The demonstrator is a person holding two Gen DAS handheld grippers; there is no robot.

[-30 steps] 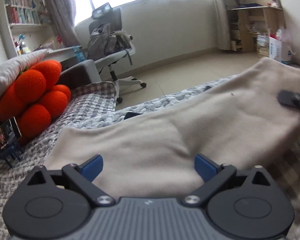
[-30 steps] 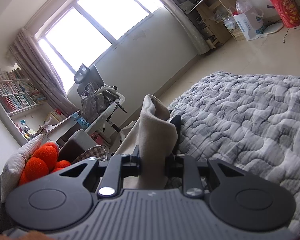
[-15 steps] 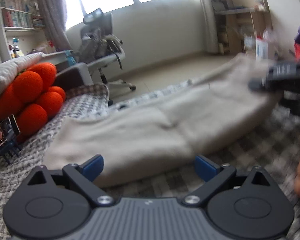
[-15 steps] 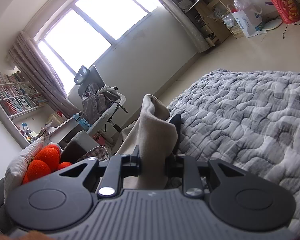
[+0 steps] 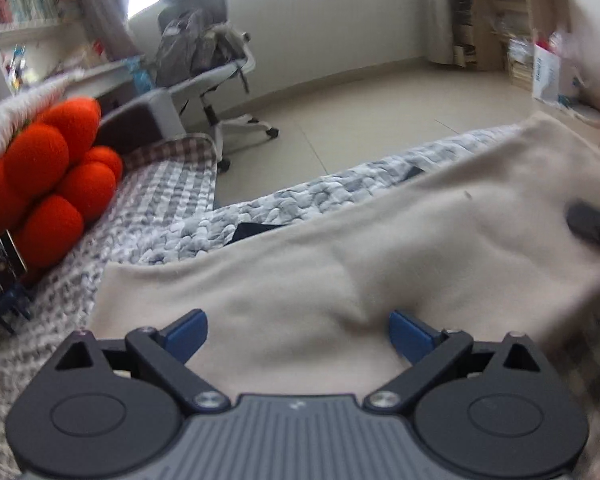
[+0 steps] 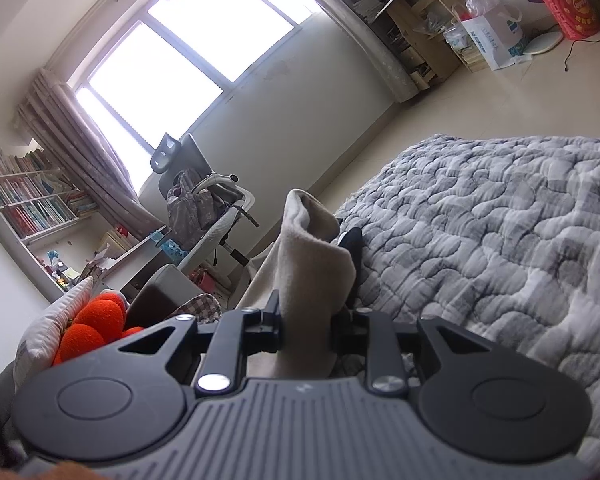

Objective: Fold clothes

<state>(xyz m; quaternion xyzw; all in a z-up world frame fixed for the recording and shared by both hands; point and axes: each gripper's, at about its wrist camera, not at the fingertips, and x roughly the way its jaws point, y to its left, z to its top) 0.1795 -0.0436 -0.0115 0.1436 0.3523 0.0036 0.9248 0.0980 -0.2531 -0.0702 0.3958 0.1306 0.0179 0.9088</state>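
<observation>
Your right gripper (image 6: 306, 330) pinches the beige garment (image 5: 380, 264) on the bed (image 6: 500, 240); your left gripper (image 5: 297, 334) hovers, fingers spread, above its near edge. Mid-fold: grab that edge next.

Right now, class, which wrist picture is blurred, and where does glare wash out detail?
Left wrist view: motion blur smears the beige garment and orange cushion. Right wrist view: sharp, but the window is blown out white; fisheye bends the walls.

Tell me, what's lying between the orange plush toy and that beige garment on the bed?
Only grey patterned bedding lies between the orange plush toy and the beige garment; the left wrist view shows it.
</observation>
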